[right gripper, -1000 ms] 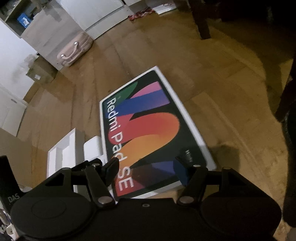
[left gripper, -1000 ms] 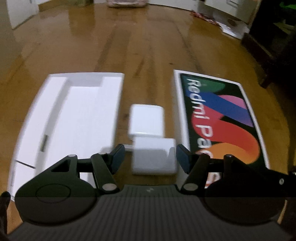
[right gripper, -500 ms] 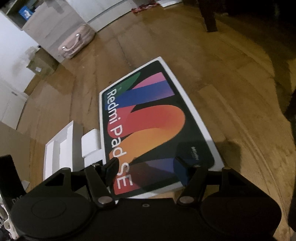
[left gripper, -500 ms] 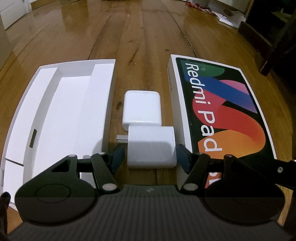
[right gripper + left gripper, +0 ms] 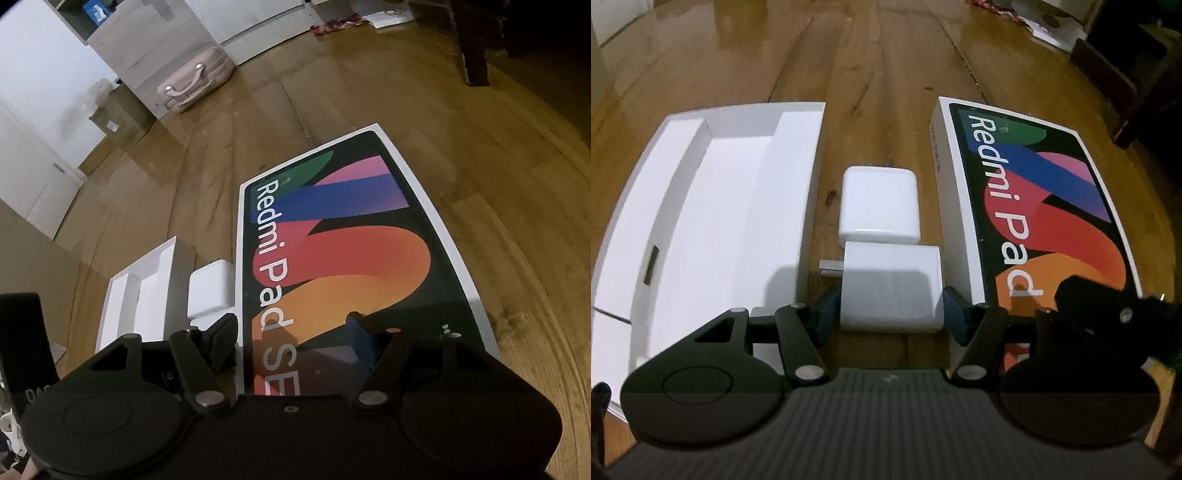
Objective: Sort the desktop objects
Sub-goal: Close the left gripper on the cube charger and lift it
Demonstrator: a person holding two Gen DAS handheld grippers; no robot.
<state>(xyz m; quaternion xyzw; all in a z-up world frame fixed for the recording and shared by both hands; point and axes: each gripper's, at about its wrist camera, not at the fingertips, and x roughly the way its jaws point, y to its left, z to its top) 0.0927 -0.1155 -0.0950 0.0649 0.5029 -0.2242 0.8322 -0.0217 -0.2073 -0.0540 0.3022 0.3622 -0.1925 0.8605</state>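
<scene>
A white charger plug (image 5: 891,286) lies on the wooden floor, prongs pointing left, with a second white charger block (image 5: 880,204) just beyond it. My left gripper (image 5: 890,314) is open with a finger on each side of the near plug, close to it. An open white box tray (image 5: 701,221) lies to the left. A Redmi Pad SE box lid (image 5: 1041,206) lies to the right. My right gripper (image 5: 291,341) is open and empty, hovering over the near end of the lid (image 5: 351,251). The white block (image 5: 210,291) and the tray (image 5: 136,295) show at its left.
A pink suitcase (image 5: 195,83) and cardboard boxes (image 5: 118,118) stand by the far wall. A dark furniture leg (image 5: 476,62) stands at the back right. Bare wooden floor (image 5: 886,74) stretches beyond the objects.
My left gripper has moved forward and down, so the near plug now sits between its fingers. My right gripper has shifted slightly over the lid.
</scene>
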